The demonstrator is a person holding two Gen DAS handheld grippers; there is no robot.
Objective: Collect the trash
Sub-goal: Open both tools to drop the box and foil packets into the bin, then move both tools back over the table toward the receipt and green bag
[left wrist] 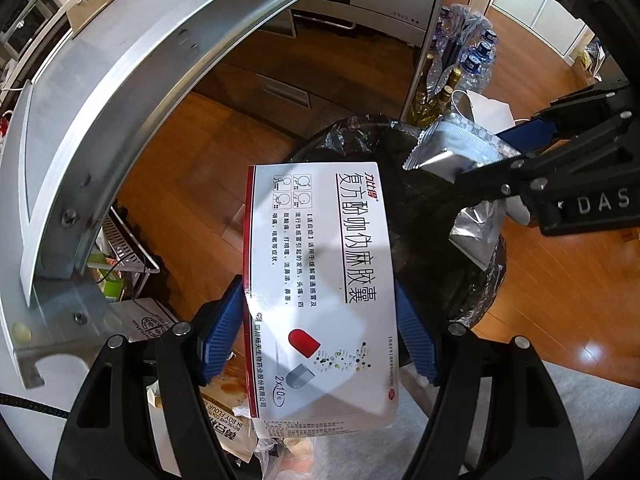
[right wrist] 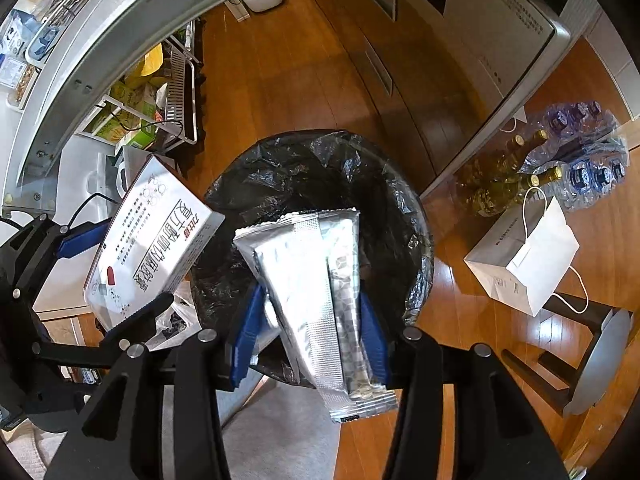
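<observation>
Two grippers point steeply down over a round bin lined with crinkled black plastic (right wrist: 320, 168), standing on glossy wooden floor (right wrist: 280, 60). Left gripper (left wrist: 320, 328) has its ribbed blue pads (left wrist: 222, 332) clamped on the long sides of a flat white cardboard medicine box with a red edge and printed capsules (left wrist: 320, 280), held at the bin's rim. Right gripper (right wrist: 312, 340) carries shiny silver foil sachets with crimped ends (right wrist: 304, 280) between its blue pads above the bin's mouth; whether both pads press on them I cannot tell.
</observation>
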